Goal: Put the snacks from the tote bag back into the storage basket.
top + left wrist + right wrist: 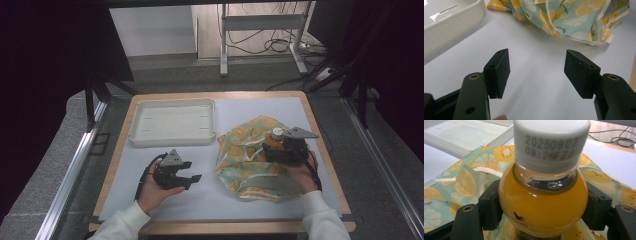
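Observation:
A small bottle of orange juice (276, 136) with a white cap stands upright on a crumpled cloth (245, 162) printed with lemon slices, at the right of the table. My right gripper (275, 146) is shut on the bottle (541, 202), and both black pads press on its round shoulder. The cloth (461, 180) spreads beneath and behind it. My left gripper (192, 178) rests low at the centre-left, open, nothing between its jaws (536, 72). It points toward the cloth's edge (574, 17).
A shallow white tray (172, 141) stands at the back left of the white mat, and its corner (454, 27) lies just beyond my left gripper. The wooden table edge (327, 165) runs close to the right of the cloth. Cables and a metal stand lie on the floor behind.

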The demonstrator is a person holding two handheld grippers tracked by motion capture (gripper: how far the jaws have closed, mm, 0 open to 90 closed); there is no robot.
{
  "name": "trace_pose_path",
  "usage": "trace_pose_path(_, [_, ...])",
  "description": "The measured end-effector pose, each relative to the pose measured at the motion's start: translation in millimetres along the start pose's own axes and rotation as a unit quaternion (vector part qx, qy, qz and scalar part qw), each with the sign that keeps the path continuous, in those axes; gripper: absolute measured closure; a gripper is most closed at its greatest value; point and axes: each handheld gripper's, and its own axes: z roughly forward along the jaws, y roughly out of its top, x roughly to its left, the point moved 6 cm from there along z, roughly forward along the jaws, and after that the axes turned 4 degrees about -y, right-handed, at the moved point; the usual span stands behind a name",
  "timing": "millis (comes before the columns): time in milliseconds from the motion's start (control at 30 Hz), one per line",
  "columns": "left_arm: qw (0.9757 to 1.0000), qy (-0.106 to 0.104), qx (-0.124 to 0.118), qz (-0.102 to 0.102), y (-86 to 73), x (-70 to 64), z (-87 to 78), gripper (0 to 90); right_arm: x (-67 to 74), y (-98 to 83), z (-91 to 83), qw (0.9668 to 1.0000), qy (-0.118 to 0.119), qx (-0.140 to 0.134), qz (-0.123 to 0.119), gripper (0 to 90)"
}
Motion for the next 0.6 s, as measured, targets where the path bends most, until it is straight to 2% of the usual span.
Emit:
trace_pose_path(167, [1.0,-0.001,0.001,0.003,0.0,-1.1,0.3,37.5,0.9,0.5,0.0,1.0,-0.002,0.001,0.0,29.6])
trace_pose_path(300, [1.0,0.0,0.0,0.002,0.0,-0.2,0.0,37.5,-0.3,1.3,-0.9,1.0,-0.001,-0.005,0.009,29.7])
trace_pose_path(433, [1.0,0.0,0.0,0.002,-0.1,-0.2,0.1,37.5,-1.7,7.5,-8.5,0.9995,0.001,-0.024,0.018,29.7])
trace_pose_path(600, [1.0,0.0,0.0,0.001,0.0,-0.2,-0.1,37.5,1.8,19.2,-22.4,0.9988,0.005,-0.047,0.013,29.7])
